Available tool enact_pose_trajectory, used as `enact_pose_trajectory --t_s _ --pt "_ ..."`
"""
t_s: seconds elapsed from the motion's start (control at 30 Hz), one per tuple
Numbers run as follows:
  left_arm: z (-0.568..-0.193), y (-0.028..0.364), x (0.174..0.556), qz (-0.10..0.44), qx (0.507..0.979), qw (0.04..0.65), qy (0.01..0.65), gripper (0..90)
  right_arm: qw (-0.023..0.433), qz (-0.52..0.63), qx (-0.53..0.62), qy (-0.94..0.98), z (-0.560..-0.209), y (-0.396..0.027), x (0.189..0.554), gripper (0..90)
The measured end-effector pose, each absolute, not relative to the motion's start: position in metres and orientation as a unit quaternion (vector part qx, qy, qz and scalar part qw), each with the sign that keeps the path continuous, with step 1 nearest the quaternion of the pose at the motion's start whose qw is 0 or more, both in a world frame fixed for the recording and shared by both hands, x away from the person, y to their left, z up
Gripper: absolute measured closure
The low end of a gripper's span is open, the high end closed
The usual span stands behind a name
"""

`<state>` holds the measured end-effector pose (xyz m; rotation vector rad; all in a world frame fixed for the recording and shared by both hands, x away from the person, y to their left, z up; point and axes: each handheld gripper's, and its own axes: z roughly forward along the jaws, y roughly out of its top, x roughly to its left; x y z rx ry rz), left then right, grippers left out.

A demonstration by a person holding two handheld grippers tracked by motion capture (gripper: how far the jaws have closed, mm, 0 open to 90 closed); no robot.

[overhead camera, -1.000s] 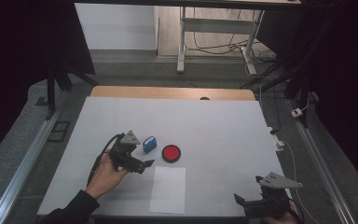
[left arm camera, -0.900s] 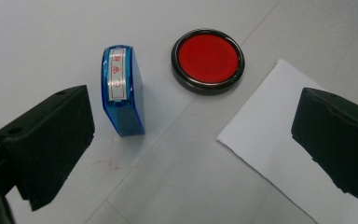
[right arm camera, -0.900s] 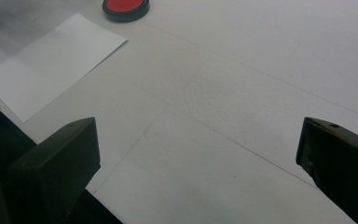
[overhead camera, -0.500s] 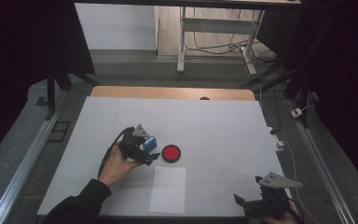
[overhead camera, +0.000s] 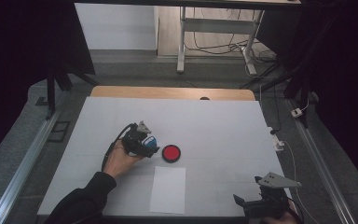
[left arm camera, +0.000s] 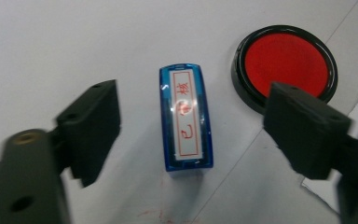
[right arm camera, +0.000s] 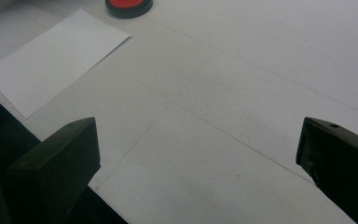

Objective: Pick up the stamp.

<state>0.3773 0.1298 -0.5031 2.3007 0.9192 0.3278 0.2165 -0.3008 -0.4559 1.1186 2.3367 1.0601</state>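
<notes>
A small blue stamp [left arm camera: 185, 119] with red characters on its white top lies flat on the white table. My left gripper [left arm camera: 191, 128] straddles it, one jaw on each side with gaps left, and its jaws have just been closing. From above, that gripper [overhead camera: 145, 143] covers most of the blue stamp [overhead camera: 152, 140]. A round red ink pad [overhead camera: 171, 153] in a black case sits just right of the stamp, also in the left gripper view [left arm camera: 285, 68]. My right gripper [overhead camera: 254, 206] rests open near the table's front right edge, with nothing between its jaws [right arm camera: 198, 163].
A white sheet of paper [overhead camera: 168, 189] lies near the front edge, below the ink pad, and shows in the right gripper view [right arm camera: 56, 58]. The table's wooden far edge [overhead camera: 172, 93] borders a grey floor with desk legs and cables.
My left gripper has moved right and slightly down onto the blue stamp, which now sits between its jaws. The jaws have narrowed. The right gripper has stayed put.
</notes>
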Motion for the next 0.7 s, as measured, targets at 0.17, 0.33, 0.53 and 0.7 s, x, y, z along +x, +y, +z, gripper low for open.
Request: enact_pose_trajectory --t_s 0.17,0.33,0.53,0.7 --pt "-0.5024 0.1334 0.3794 0.115 0.873 0.318 0.352 41.6 0.171 0.372 0.392 0.824 -0.4561 -0.3002 0.2165 0.0" --pt "-0.5004 0.1341 0.3793 0.113 0.873 0.318 0.353 54.4 0.17 0.372 0.391 0.825 -0.4561 -0.3001 0.2164 0.0" --pt "-0.498 0.1361 0.3792 0.108 0.871 0.323 0.355 63.2 0.169 0.37 0.39 0.826 -0.456 -0.3 0.2164 0.0" --pt "-0.4969 0.1365 0.379 0.108 0.87 0.321 0.358 69.4 0.169 0.369 0.39 0.827 -0.4561 -0.2998 0.2164 0.0"
